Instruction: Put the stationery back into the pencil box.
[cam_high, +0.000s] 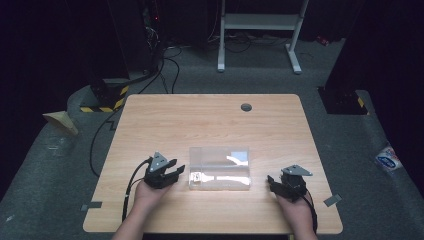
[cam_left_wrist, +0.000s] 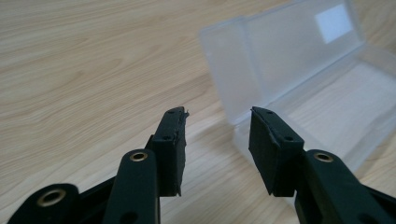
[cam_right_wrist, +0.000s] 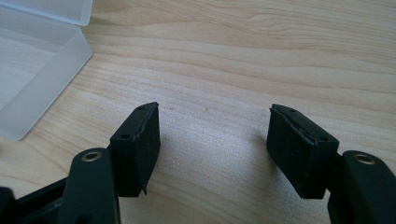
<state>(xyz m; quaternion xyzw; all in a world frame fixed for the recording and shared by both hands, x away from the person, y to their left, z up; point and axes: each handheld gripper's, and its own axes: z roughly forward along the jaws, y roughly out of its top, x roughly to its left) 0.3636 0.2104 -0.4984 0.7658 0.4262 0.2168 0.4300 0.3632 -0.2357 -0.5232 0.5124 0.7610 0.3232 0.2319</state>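
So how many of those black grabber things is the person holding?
2. The left hand-held gripper sits just left of the open clear plastic box. The right hand-held gripper sits off to the box's right, apart from it. Both are empty.

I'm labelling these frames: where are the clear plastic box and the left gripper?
clear plastic box (cam_high: 220, 172): high view, on its front tray wall.
left gripper (cam_left_wrist: 217, 128): left gripper view, midway between its fingertips.
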